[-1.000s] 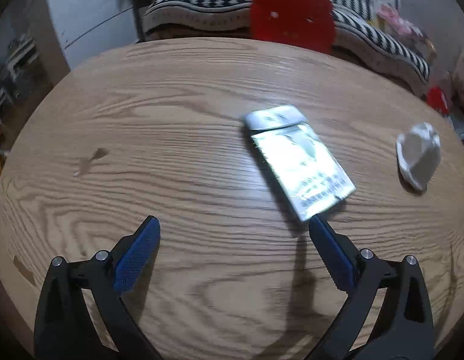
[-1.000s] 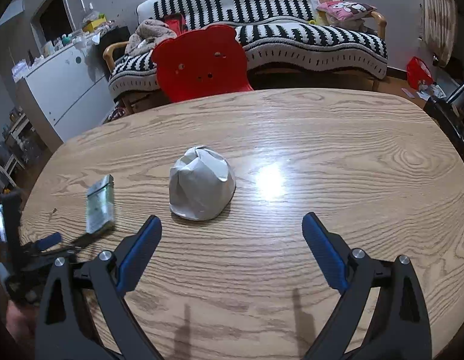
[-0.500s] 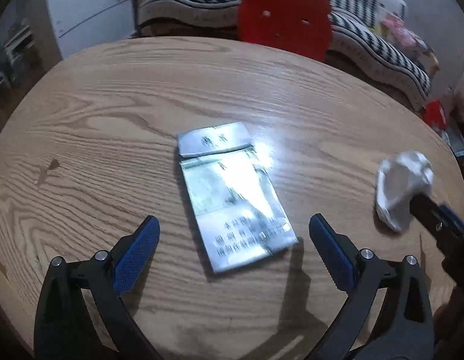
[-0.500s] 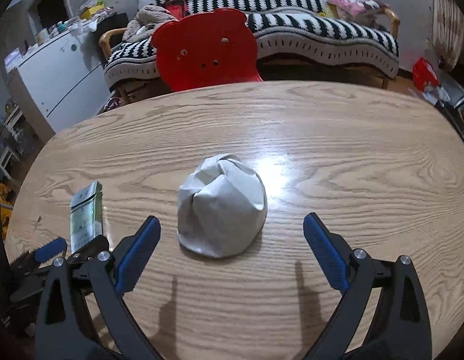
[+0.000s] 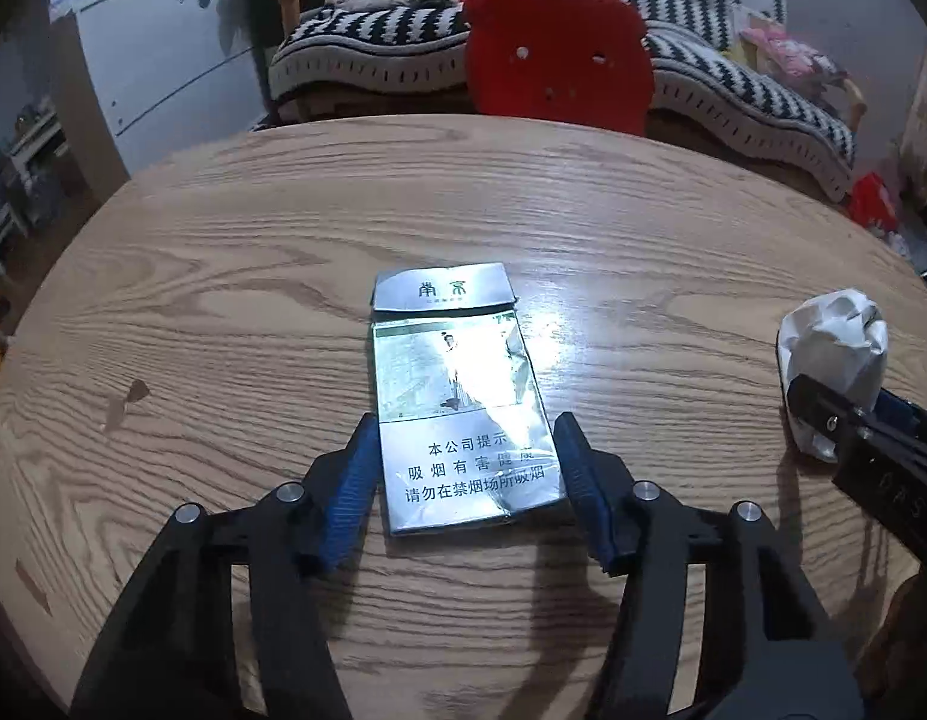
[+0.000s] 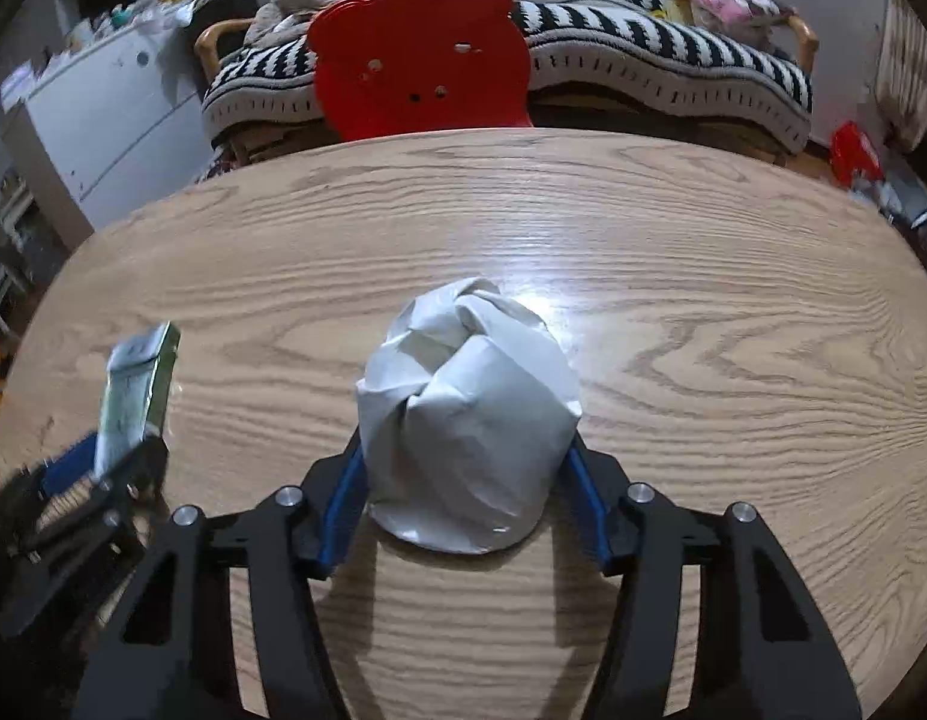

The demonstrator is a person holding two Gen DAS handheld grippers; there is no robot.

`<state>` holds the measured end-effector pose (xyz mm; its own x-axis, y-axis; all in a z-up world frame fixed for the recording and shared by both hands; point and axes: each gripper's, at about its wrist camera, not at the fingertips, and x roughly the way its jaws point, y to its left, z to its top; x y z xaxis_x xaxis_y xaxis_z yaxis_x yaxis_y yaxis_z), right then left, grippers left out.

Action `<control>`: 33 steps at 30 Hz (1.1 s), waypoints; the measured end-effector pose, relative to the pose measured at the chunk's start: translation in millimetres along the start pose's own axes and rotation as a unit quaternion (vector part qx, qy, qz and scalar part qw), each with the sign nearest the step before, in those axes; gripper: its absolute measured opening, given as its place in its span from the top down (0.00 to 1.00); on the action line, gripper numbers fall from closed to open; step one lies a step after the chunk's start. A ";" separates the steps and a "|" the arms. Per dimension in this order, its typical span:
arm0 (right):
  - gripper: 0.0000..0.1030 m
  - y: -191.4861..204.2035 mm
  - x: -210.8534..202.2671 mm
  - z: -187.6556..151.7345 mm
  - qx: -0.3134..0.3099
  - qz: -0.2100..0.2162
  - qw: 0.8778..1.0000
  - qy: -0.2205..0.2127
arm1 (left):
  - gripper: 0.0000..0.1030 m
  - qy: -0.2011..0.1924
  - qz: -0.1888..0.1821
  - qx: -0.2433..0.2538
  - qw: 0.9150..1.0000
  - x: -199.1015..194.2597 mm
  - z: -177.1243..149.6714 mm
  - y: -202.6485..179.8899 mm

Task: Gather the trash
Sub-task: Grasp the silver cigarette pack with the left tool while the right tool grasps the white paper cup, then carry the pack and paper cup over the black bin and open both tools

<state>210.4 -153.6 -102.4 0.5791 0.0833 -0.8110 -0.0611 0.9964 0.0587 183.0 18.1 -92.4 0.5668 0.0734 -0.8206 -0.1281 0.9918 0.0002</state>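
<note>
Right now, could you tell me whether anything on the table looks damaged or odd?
Yes: the cigarette pack between the left claw pads is flattened, its lid hanging open. The white paper in the right claw is crumpled.

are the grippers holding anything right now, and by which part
Both are closing. The left gripper pinches the cigarette pack by its long side edges, near end. The right gripper squeezes the crumpled paper ball across its lower sides.

Dim indoor light from overhead throws white glare on the wooden table [image 6: 673,276] and the silver pack [image 5: 463,384] lying on it, soft shadows pool at the table's near edge, fisheye bending curves its rim, and dark corners vignette both views.
</note>
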 end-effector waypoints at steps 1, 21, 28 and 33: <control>0.45 -1.4 -5.4 -2.3 0.001 0.003 1.000 -0.003 | 0.45 0.002 -0.004 0.000 1.000 -1.6 -1.1 3.9; 0.44 -85.8 -173.2 -74.4 0.019 -0.028 0.996 -0.088 | 0.45 -0.034 -0.110 0.086 0.990 -97.3 -38.7 -39.6; 0.44 -168.0 -227.4 -120.0 0.066 -0.062 0.991 -0.097 | 0.45 -0.054 -0.181 0.154 0.970 -137.3 -70.0 -128.6; 0.43 -239.3 -258.7 -164.7 0.112 -0.096 0.984 -0.095 | 0.45 -0.058 -0.210 0.209 0.953 -154.3 -99.4 -191.7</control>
<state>-58.7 -416.2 -2.6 0.7058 -0.1270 -0.6969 0.2326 0.9708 0.0587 39.2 -193.8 -22.7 0.5867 -0.3517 -0.7294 0.4517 0.8898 -0.0657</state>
